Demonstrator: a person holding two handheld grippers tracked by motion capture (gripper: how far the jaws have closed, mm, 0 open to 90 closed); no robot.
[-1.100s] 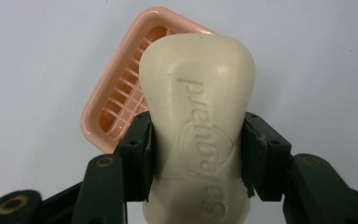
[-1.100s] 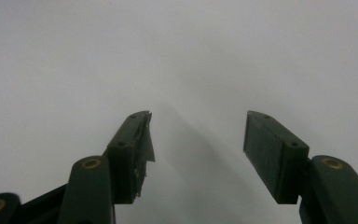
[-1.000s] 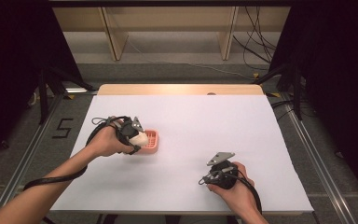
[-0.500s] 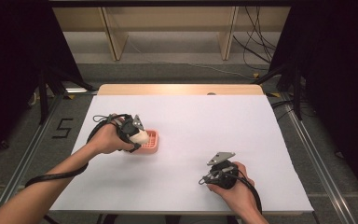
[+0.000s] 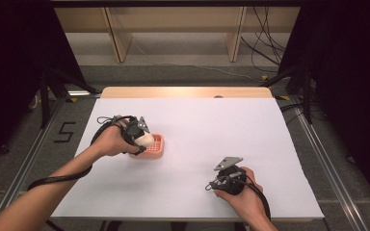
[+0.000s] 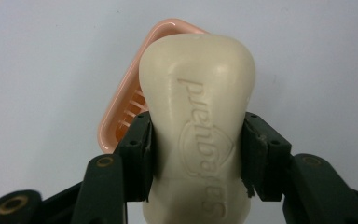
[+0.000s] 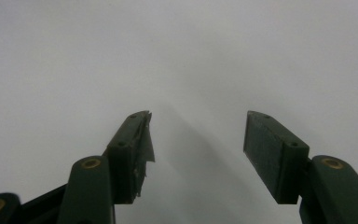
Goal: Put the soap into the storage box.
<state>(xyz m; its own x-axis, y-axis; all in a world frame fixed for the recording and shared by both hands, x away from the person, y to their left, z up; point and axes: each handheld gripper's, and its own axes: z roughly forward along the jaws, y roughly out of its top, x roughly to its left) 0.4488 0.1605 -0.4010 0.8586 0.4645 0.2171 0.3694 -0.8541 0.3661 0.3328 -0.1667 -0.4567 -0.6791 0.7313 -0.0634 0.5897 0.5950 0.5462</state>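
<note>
Your left claw (image 6: pixel 198 154) is clamped on a cream-coloured moulded bar of soap (image 6: pixel 198 116), the pads (image 6: pixel 140 154) bearing on its two narrow sides about halfway along its length. In the left gripper view the bar projects forward past the pads, with its embossed face turned to the camera and its far end over the near rim of the shallow pink plastic soap dish with a slatted floor (image 6: pixel 121 112). In the high view the bar (image 5: pixel 146 140) sits at the left end of the dish (image 5: pixel 158 146); whether it touches the slats cannot be told.

The dish stands left of centre on the white-covered worktop (image 5: pixel 197 120). Your right claw (image 7: pixel 198 154) is spread wide with nothing between its jaws, resting on the worktop near the front edge, well apart from the dish (image 5: pixel 229 180).

Assessment: the step in hand appears to be seating the soap in the dish, though lifting it out would look the same from this position.

Recommendations:
- Keep the grip square; the bar is smooth and waisted, so a tilt could let it slide.
- Turn the long axis in line with the dish before lowering.
- Lower until the bar lies flat on the slats, then part the jaws.
- The dish is light; a sideways nudge may shift it.
</note>
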